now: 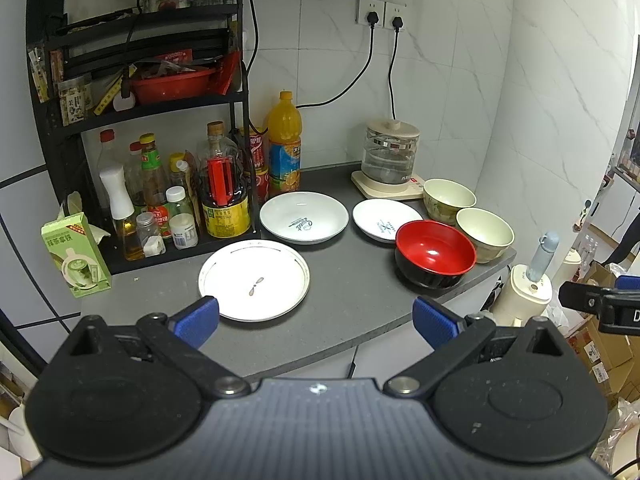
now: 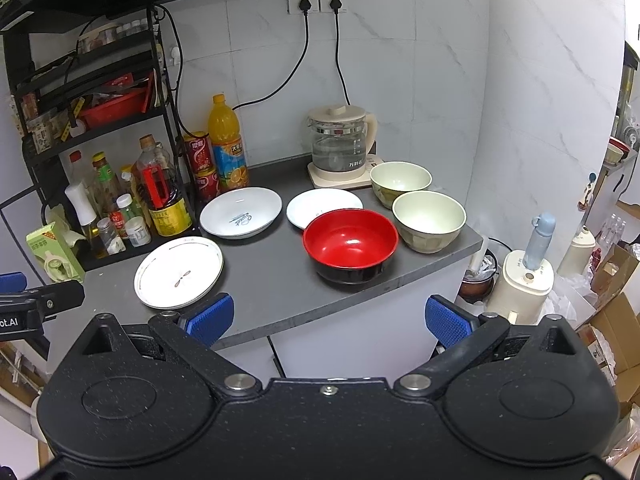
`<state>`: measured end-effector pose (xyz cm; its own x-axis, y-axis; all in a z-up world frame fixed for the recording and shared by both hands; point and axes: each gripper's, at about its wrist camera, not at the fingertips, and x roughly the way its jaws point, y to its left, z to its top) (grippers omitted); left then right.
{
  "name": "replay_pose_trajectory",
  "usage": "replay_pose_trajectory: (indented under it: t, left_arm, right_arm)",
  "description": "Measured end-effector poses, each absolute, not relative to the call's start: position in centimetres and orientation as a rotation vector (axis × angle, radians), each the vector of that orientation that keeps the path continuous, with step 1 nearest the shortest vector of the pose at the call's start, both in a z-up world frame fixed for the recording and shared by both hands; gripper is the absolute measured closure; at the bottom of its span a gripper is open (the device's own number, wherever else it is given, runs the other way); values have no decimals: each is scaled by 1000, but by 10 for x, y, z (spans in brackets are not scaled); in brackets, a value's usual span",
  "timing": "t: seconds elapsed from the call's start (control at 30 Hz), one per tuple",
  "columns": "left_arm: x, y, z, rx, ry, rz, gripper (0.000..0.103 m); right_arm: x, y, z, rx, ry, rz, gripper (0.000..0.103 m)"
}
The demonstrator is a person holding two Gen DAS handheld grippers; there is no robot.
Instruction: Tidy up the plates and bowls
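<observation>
On the grey counter lie a flat white plate, a deep white plate with script and a small white plate. A red-and-black bowl stands in front of two pale green bowls. My left gripper hangs open before the counter's front edge, just short of the flat plate. My right gripper is open too, below the counter edge, holding nothing.
A black rack with sauce bottles fills the left. An orange juice bottle, a glass kettle and a green carton also stand on the counter. A cream appliance and cardboard boxes sit lower right.
</observation>
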<state>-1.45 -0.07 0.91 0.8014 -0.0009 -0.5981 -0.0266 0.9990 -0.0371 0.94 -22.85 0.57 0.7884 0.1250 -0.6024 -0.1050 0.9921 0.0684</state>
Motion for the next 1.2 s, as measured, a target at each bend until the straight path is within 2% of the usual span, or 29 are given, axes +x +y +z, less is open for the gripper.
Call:
replay_pose_trajectory:
  t: [1.2]
  left_arm:
    - [-23, 4, 9, -50, 632, 25, 1]
  right_arm:
    - [8, -231, 5, 31, 653, 135, 0]
